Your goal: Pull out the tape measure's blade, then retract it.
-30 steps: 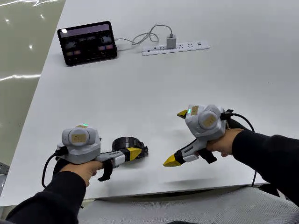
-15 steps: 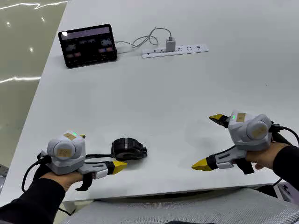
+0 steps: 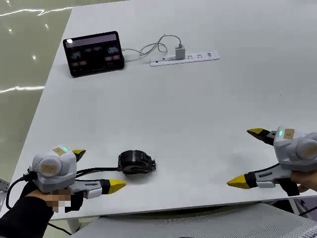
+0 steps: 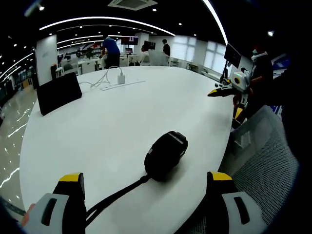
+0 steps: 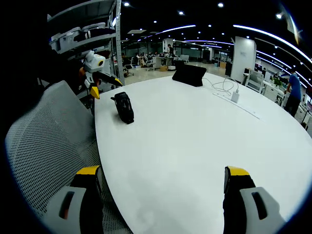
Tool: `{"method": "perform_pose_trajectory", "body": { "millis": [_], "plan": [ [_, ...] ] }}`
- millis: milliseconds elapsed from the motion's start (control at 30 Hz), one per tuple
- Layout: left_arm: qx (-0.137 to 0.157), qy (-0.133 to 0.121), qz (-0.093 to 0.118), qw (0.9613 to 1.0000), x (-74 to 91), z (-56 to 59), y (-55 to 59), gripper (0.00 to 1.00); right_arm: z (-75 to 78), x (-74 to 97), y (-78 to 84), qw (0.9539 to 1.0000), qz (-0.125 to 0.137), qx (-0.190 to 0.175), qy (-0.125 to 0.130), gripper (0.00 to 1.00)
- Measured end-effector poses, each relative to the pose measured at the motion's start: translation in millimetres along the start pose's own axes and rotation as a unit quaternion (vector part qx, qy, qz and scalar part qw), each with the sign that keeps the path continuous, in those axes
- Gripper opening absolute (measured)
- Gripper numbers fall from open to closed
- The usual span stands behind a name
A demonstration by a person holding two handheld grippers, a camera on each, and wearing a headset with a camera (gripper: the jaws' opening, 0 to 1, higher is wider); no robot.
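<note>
Head view, looking down at a white bench [image 3: 198,109]. A black tape measure [image 3: 134,161] lies on the bench near its front edge, toward the left. The left tongs [image 3: 99,168], held in a hand at lower left, are spread wide open with nothing between their yellow tips; they sit just left of the tape measure, apart from it. A thin black strap [image 3: 94,171] trails from the tape measure toward them. The right tongs [image 3: 246,157], at the lower right, are also wide open and empty, well apart from the tape measure. At the far side of the bench stand a dark tablet [image 3: 94,52] and a white power strip [image 3: 185,57] with a charger [image 3: 180,50] plugged in.

Left gripper view: the tape measure [image 4: 165,153] lies just ahead, between the two spread jaws of the left tongs [image 4: 145,195], and the strap [image 4: 117,197] runs back toward the camera. The right tongs [image 4: 222,90] show far off at the right.

Right gripper view: bare bench lies between the spread jaws of the right tongs [image 5: 161,180]; the tape measure [image 5: 124,107] sits far ahead by the left tongs [image 5: 102,80].
</note>
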State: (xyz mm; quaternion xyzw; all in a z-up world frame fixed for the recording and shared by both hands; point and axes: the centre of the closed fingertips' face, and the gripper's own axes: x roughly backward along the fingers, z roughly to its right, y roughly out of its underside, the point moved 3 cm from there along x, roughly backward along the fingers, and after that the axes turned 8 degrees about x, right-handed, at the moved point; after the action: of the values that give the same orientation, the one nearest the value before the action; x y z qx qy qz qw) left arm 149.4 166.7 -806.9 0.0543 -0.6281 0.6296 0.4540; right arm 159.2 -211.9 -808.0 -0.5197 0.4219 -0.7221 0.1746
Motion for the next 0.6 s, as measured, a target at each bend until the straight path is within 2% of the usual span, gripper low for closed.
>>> {"method": "perform_pose_trajectory", "body": {
  "millis": [167, 233, 267, 333, 500, 600],
  "plan": [
    [0.002, 0.001, 0.002, 1.0000, 6.4, -2.2, -4.3, 1.00, 6.3, 16.1, 13.8, 0.9998, -0.007, -0.007, 0.015, 1.00],
    [0.007, 0.005, 0.000, 1.0000, 6.4, -2.4, -1.8, 1.00, 6.4, 20.7, 21.7, 0.9996, -0.016, -0.015, 0.016, 1.00],
    [0.014, 0.008, -0.009, 0.9998, 6.6, -1.8, 1.5, 0.99, 6.4, 22.6, 23.4, 0.9996, -0.016, -0.016, 0.018, 1.00],
    [0.007, 0.008, -0.009, 0.9999, 6.7, -1.7, 3.1, 0.97, 5.5, 28.2, 27.3, 0.9996, -0.017, -0.014, 0.020, 1.00],
    [0.008, 0.008, -0.004, 0.9999, 7.4, -4.0, 2.1, 0.99, 9.4, 40.8, 29.9, 0.9990, -0.025, -0.021, 0.031, 1.00],
    [0.014, 0.009, -0.007, 0.9998, 7.1, -6.0, 3.5, 0.99, 11.2, 44.3, 28.6, 0.9990, -0.021, -0.022, 0.033, 1.00]
  ]
}}
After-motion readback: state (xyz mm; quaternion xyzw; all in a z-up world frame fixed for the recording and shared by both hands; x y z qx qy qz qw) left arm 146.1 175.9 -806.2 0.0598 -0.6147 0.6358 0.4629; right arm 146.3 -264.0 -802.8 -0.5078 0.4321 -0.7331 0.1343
